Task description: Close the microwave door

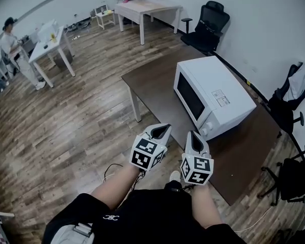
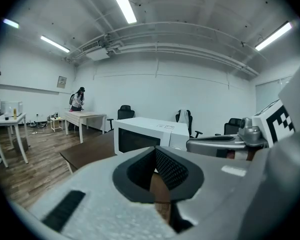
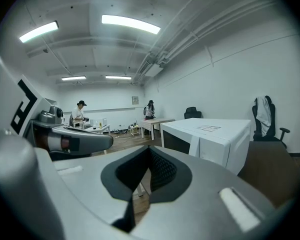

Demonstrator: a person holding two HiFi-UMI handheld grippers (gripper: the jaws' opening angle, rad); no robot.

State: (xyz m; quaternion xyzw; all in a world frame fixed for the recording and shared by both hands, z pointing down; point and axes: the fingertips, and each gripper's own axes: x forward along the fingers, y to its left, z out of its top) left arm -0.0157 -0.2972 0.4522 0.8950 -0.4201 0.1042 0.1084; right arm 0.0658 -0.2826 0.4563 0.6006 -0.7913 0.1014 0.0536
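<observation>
A white microwave stands on a dark brown table, its door with the dark window lying flush against the body. It also shows in the left gripper view as the microwave and in the right gripper view as the microwave. My left gripper and right gripper hang side by side near my body, short of the table's near corner and apart from the microwave. Both point toward it. The left gripper is shut on nothing, and so is the right gripper.
A black office chair stands behind the table, and a chair draped with a white garment is at the right. A wooden table and a white table stand farther off, with a person at the left. Wood floor lies left of the table.
</observation>
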